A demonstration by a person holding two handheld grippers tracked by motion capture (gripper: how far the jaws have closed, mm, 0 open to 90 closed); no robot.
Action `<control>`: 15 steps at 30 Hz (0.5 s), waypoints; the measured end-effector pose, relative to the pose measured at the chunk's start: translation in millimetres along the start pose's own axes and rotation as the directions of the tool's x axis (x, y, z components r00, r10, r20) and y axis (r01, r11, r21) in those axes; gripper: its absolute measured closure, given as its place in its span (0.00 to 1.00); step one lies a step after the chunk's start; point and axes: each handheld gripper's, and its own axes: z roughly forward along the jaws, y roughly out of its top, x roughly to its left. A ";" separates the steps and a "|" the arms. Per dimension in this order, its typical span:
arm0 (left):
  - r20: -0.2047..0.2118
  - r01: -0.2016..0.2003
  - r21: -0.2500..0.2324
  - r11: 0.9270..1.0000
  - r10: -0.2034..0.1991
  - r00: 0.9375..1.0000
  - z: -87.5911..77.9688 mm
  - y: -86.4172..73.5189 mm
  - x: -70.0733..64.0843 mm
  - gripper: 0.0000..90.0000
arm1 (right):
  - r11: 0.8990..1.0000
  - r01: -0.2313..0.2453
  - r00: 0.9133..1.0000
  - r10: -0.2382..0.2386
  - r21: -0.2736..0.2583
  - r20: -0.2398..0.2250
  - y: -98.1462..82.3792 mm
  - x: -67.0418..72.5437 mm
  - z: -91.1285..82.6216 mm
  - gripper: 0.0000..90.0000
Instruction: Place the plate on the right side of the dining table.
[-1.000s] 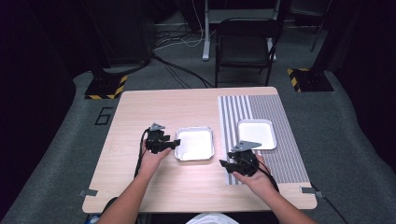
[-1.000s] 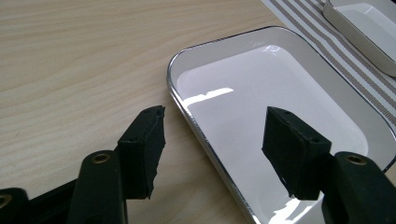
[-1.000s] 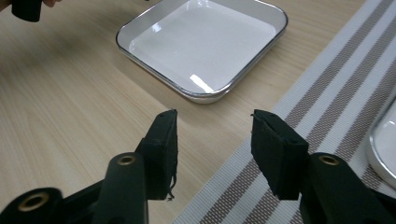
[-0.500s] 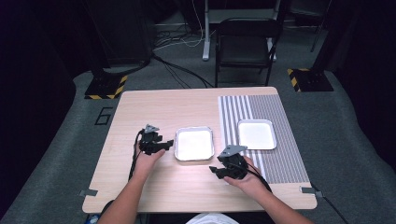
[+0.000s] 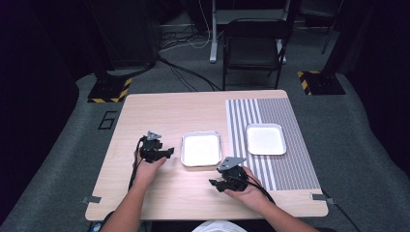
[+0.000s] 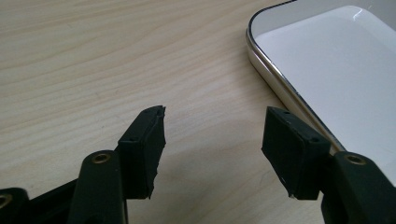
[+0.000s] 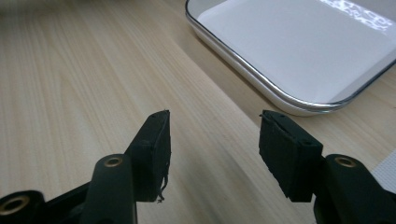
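I judge this the approach: both grippers flank the near tray (image 5: 201,149), on bare wood left of the striped mat (image 5: 270,140). My left gripper (image 6: 212,140) stands parted, empty; my right gripper (image 7: 215,144), jaws just opening, holds nothing. Next, each must close onto the rim. The high view adds the far tray (image 5: 265,139).

We saw a pale wood tabletop (image 5: 159,116) with a grey-and-white striped mat (image 5: 290,164) along its right edge. Both trays (image 5: 201,149) (image 5: 265,139) were white inside with silver rims. The grippers (image 5: 164,153) (image 5: 216,184) were black, each topped by a grey plate.
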 end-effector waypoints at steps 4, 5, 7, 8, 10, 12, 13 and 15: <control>-0.008 0.010 0.005 1.000 -0.010 1.000 0.3 -4.0 4.1 0.44 | 1.000 0.029 1.000 -0.029 -0.012 -0.007 0.1 4.1 4.4 0.47; -0.017 0.016 0.003 1.000 -0.016 1.000 0.9 -5.3 4.5 0.44 | 0.999 0.028 1.000 -0.028 -0.017 -0.006 0.3 4.9 5.4 0.47; -0.017 0.012 0.008 1.000 -0.012 1.000 1.5 -6.6 6.1 0.45 | 0.999 0.037 0.999 -0.038 -0.024 -0.016 0.9 5.9 8.7 0.47; -0.018 0.013 0.008 1.000 -0.013 1.000 2.1 -7.6 6.3 0.45 | 0.999 0.034 0.999 -0.034 -0.020 -0.022 1.0 6.7 10.2 0.47; -0.016 0.016 0.015 1.000 -0.016 1.000 2.4 -9.5 6.9 0.46 | 0.999 0.049 0.998 -0.049 -0.016 -0.027 1.3 7.4 14.1 0.47; -0.017 0.015 0.018 1.000 -0.015 1.000 2.8 -11.4 7.7 0.46 | 0.999 0.048 0.998 -0.048 -0.010 -0.035 1.7 9.4 17.3 0.47; -0.017 0.010 0.028 1.000 -0.010 1.000 3.0 -12.0 8.2 0.46 | 0.998 0.056 0.998 -0.057 -0.010 -0.037 1.9 10.0 18.8 0.47; -0.028 -0.001 0.038 0.999 0.002 1.000 4.2 -13.7 8.9 0.46 | 0.998 0.068 0.997 -0.068 -0.013 -0.037 2.1 12.0 21.2 0.47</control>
